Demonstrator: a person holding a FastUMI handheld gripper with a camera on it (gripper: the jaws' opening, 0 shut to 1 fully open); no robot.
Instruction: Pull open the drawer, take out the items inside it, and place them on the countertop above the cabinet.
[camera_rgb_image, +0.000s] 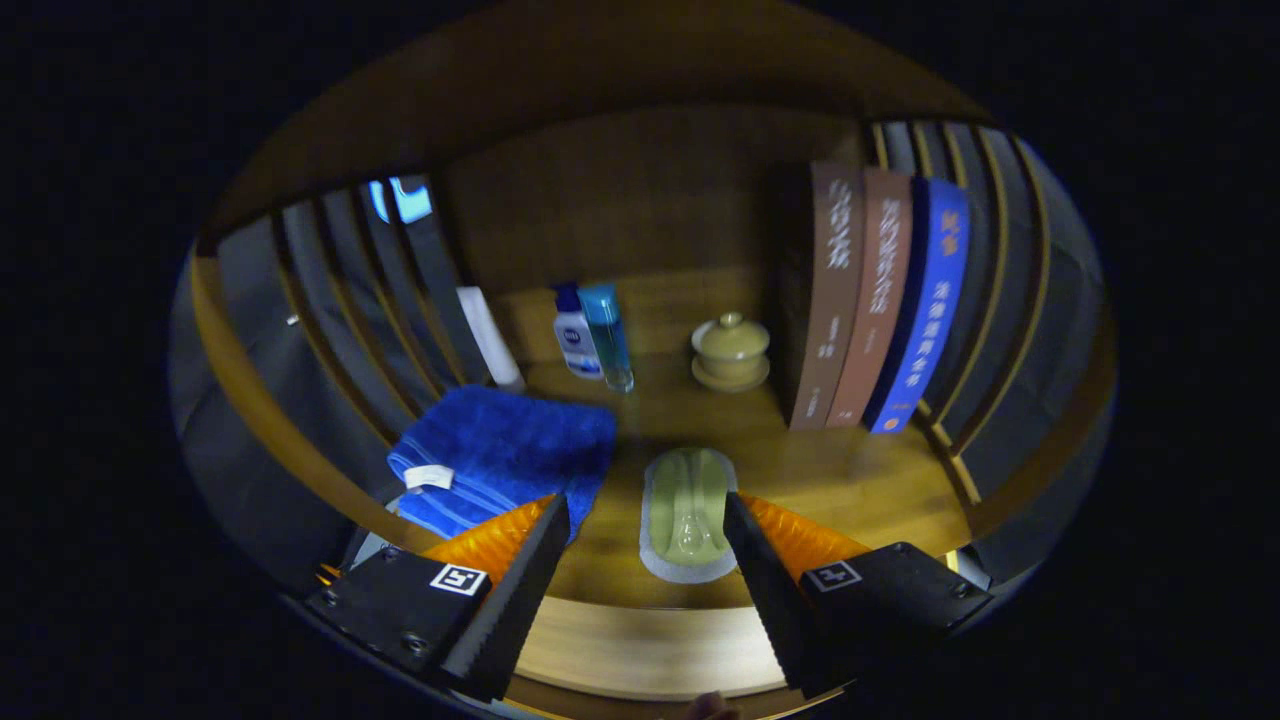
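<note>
Fingers (645, 520) spread wide, holding nothing. Green oblong item (688, 512) lies flat on the wood surface (860, 480), near its front edge, between the fingertips and closer to the right one. Long axis runs straight away from me, parallel w/ the fingers. My read: it's already out of the drawer and set down; blue towel (505, 455) just left of it

Dim wooden shelf (850, 480) between slatted side panels (340, 290) (3 books (880, 300) upright at one side)
</note>
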